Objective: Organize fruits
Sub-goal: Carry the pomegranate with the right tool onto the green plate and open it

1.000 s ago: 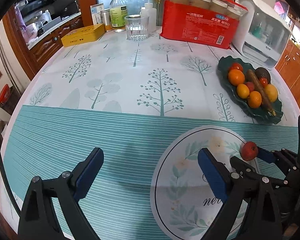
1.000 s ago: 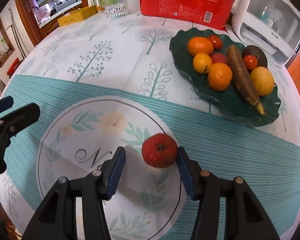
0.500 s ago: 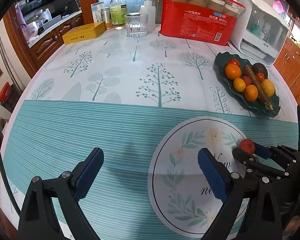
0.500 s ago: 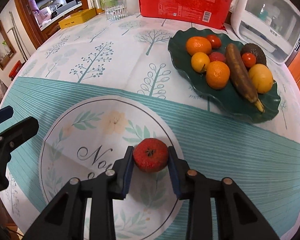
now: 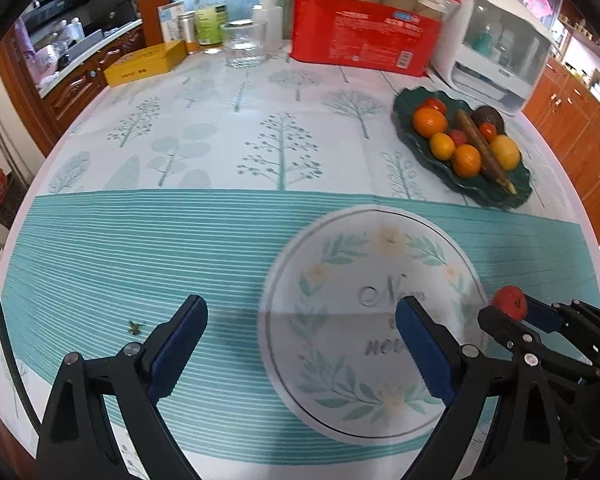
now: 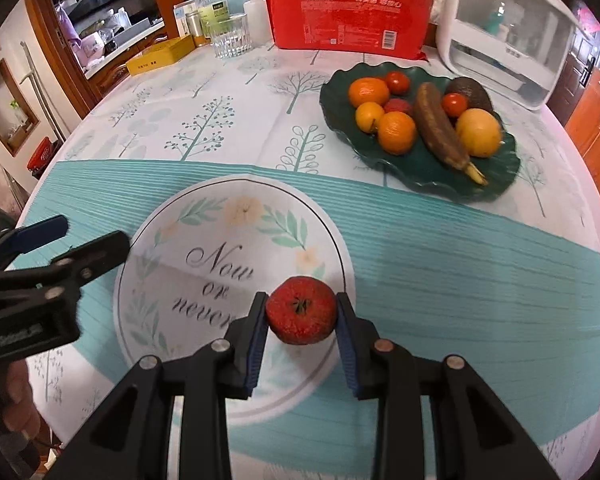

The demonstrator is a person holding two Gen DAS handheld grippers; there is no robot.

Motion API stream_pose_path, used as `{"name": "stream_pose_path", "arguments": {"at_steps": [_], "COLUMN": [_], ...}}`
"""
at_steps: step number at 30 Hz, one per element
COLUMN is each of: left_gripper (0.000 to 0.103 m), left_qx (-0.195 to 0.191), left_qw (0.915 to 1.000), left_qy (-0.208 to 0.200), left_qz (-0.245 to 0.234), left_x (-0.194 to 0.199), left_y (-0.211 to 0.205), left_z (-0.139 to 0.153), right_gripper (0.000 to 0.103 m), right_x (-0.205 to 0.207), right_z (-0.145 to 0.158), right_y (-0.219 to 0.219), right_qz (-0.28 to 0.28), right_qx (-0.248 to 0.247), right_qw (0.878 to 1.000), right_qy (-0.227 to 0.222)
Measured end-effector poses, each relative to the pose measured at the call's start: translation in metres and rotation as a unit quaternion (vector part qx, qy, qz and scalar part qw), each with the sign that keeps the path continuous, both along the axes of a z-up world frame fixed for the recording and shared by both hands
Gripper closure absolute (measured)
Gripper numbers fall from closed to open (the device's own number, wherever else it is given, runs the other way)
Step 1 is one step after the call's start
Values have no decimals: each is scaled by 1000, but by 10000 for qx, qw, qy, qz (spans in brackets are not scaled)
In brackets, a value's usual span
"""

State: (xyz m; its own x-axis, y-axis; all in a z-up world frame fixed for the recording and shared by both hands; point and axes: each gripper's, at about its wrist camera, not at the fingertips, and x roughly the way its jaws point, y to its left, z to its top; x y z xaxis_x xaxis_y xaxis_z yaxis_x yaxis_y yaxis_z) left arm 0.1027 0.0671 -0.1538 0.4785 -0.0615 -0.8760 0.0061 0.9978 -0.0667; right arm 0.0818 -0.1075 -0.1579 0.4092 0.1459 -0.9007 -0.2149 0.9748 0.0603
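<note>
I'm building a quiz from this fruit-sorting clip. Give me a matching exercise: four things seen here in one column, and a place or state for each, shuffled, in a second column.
Things:
1. red fruit
2. left gripper
3. brown banana
4. drinking glass

Place or state:
A. open, holding nothing
B. lying on the dark green plate among the oranges
C. clamped in the right gripper
D. standing at the far end of the table, left of the red package

Pairs: 1-C, 2-A, 3-B, 4-D

Plate (image 6: 416, 172) right; glass (image 6: 231, 36), box (image 6: 162, 55) behind.
</note>
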Motion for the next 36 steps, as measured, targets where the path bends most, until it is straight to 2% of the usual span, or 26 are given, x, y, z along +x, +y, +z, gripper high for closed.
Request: {"name": "stream_pose_path", "arguments": {"at_steps": [7, 15, 21, 25, 29, 33, 36], "left_gripper": [8, 8, 8, 8, 6, 3, 1], "left_qx": [-130, -238, -15, 161, 227, 377, 566], "left_qw": [9989, 9952, 9920, 9902, 9891, 9881, 9877], "left_qy": [2, -172, -527, -757, -967, -1102, -1161], "left_qz": [-449, -928, -1148, -1165, -1091, -1009, -879], "left_x": [1, 15, 42, 64, 90, 118, 143], "left_y": [-35, -80, -105, -117, -125, -131, -137], "left_z": [14, 57, 106, 138, 169, 188, 192], "right_gripper": [71, 71, 70, 70, 70, 70, 70], "right_x": [-19, -12, 16, 44, 74, 108, 135], "right_z": [15, 52, 105, 141, 172, 190, 191], "right_y": [-26, -61, -86, -104, -112, -114, -116], "right_qz": [-265, -562, -656, -734, -659, -552, -469], "right_qx": [104, 116, 33, 158, 32, -126, -137], "right_qw": [9996, 9981, 9957, 9933, 9912, 9889, 9894], "right_qy": [-4, -212, -646, -881, -1147, -1376, -1371]}}
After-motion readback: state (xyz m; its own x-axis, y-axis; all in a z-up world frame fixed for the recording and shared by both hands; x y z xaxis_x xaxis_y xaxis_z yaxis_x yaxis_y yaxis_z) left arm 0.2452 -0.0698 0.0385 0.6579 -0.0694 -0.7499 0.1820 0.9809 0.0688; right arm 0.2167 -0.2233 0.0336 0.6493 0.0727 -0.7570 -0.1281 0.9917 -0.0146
